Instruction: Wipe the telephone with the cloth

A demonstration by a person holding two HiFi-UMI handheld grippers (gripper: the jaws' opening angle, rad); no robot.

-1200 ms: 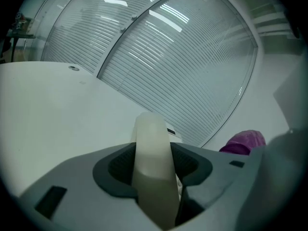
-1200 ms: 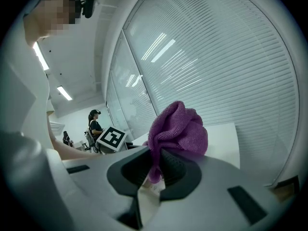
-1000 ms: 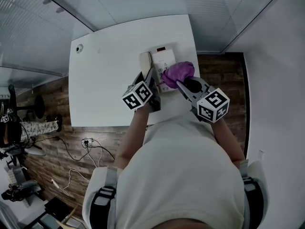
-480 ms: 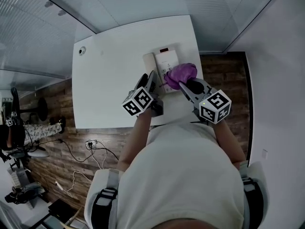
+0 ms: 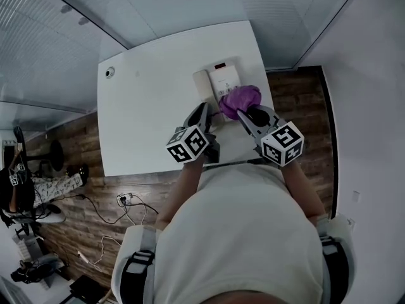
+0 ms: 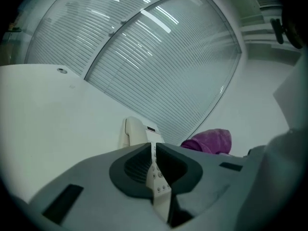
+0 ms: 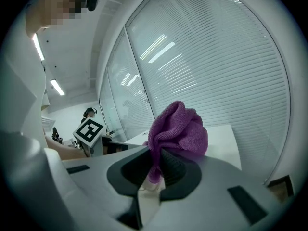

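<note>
left gripper (image 5: 204,108): over the white table (image 5: 145,113), jaws just drawn in to a thin slit, nothing between | telephone (image 5: 218,81): on table's far edge | cloth (image 5: 239,99): purple, at telephone's near right corner | right gripper (image 5: 243,114): pinching cloth

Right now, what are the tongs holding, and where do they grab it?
The right tongs pinch the purple cloth by a bunched lower fold. The left tongs have just been closing on nothing.

Nubby terry cloth (image 5: 240,99), smooth plastic telephone (image 5: 218,81)
</note>
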